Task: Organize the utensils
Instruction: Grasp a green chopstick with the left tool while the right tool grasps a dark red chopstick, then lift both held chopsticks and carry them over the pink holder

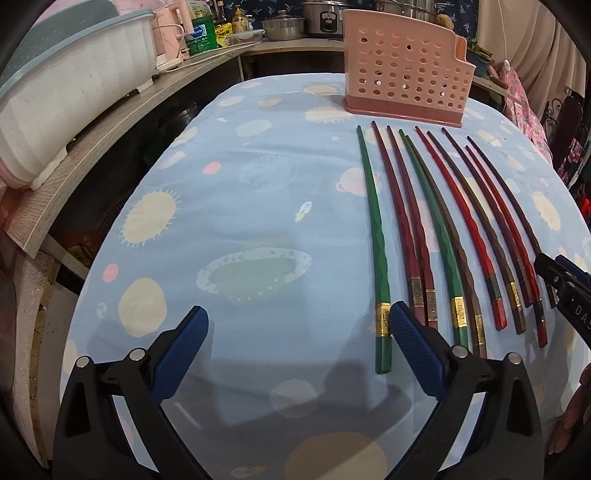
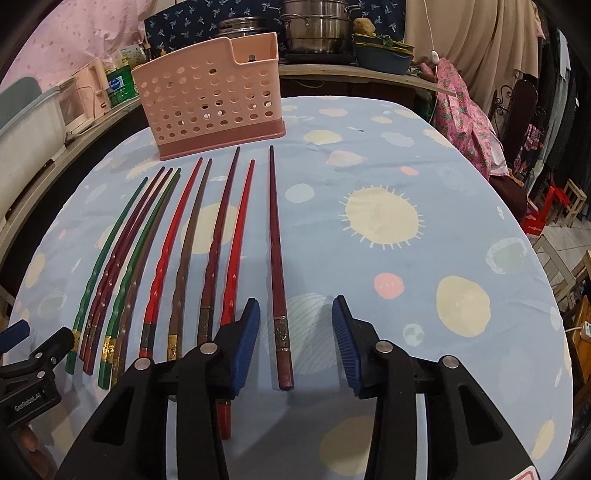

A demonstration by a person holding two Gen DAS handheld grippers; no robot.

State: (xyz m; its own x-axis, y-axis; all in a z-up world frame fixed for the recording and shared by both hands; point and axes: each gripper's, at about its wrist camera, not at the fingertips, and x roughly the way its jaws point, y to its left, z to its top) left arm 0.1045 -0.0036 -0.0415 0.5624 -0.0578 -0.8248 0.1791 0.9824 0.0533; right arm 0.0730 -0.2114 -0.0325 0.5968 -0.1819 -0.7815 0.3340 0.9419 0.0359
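Note:
Several chopsticks, green, red, maroon and brown, lie side by side on the space-print tablecloth (image 1: 229, 192) in front of a pink perforated utensil holder (image 1: 402, 74) (image 2: 210, 99). My left gripper (image 1: 297, 317) is open wide over bare cloth. Its right finger (image 1: 406, 332) sits just beside the leftmost green chopstick (image 1: 376, 236). My right gripper (image 2: 295, 314) is open around the handle end of the rightmost dark maroon chopstick (image 2: 277, 258), with gaps on both sides of it. Its left finger (image 2: 245, 332) covers part of a bright red chopstick (image 2: 236, 258).
A white and blue dish rack (image 1: 62, 99) stands on the wooden counter at the left. Pots (image 2: 317, 29), bottles and a pink appliance fill the back counter. Chairs and stools stand to the right of the table (image 2: 554, 206). The table edge curves close at both sides.

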